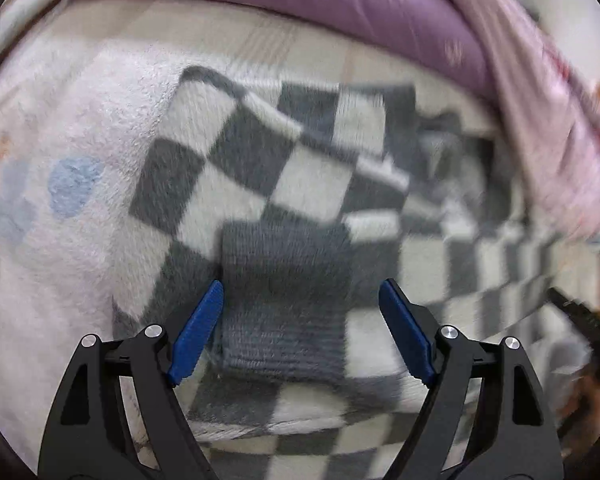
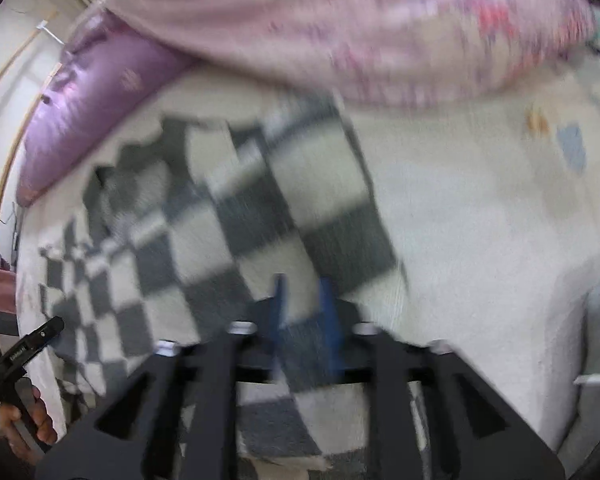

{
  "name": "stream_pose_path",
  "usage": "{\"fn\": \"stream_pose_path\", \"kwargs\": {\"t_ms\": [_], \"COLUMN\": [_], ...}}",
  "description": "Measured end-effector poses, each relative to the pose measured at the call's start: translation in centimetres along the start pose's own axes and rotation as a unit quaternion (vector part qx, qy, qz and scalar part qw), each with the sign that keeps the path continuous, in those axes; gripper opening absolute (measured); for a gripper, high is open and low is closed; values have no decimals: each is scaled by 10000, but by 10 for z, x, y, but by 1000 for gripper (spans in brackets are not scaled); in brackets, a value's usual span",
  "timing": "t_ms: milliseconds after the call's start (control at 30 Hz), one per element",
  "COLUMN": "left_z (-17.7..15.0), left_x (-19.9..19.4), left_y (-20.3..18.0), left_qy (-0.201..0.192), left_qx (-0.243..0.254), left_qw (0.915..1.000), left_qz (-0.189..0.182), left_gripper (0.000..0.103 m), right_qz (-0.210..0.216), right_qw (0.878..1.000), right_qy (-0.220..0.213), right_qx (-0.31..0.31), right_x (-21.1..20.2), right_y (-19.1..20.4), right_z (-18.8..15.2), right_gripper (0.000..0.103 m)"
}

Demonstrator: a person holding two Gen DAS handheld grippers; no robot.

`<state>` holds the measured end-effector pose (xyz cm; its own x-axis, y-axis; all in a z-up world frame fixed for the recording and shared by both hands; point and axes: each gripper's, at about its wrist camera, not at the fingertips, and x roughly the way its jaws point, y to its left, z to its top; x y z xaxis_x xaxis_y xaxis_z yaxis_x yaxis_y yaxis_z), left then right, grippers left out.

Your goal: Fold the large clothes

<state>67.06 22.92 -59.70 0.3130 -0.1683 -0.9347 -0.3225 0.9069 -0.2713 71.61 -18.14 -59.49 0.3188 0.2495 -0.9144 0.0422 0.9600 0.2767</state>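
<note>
A grey-and-white checkered fleece garment (image 1: 284, 168) lies partly folded on a white fluffy blanket (image 1: 80, 128). Its grey ribbed cuff (image 1: 284, 300) lies between the blue pads of my left gripper (image 1: 300, 292), which is open just above it. In the right wrist view the same garment (image 2: 228, 216) stretches away, and my right gripper (image 2: 302, 292) is shut on a strip of the checkered fabric. The right wrist view is blurred by motion.
A purple quilt (image 1: 300, 4) and a pink patterned blanket (image 1: 540, 112) are bunched along the far side of the bed. The other gripper and a hand show at the left edge of the right wrist view (image 2: 20, 360). The white blanket (image 2: 480, 220) extends right.
</note>
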Motion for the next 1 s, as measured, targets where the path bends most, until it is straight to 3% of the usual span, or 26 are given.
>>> {"fn": "stream_pose_path", "kwargs": {"t_ms": [100,300,500,600,767,833,900,1000], "left_z": [20,69,104,116,127,126,123,117], "left_x": [-10,1,25,30,60,61,61,48], "left_y": [16,30,48,55,68,61,52,39], "left_qy": [-143,-271,-211,-269,58,-45,-14,-241], "left_qx": [-317,-188,-197,-235,-353,-38,87,422], "left_qw": [9994,9974,9935,9936,9937,9938,9961,9928], "left_qz": [-74,647,1098,1072,1066,1110,882,1098], "left_gripper": [81,81,81,83,82,70,31,23], "right_qz": [-103,-227,-174,-191,-248,-109,69,2], "right_qw": [9995,9991,9991,9987,9980,9980,9980,9994], "right_qy": [-288,-265,-180,-66,208,297,378,281], "right_qx": [-86,249,344,466,536,548,501,202], "right_x": [-5,16,29,45,69,76,79,72], "right_y": [3,-10,-22,-27,-34,-38,-38,-26], "right_z": [24,61,81,91,93,91,89,85], "right_gripper": [56,56,57,57,56,43,28,20]}}
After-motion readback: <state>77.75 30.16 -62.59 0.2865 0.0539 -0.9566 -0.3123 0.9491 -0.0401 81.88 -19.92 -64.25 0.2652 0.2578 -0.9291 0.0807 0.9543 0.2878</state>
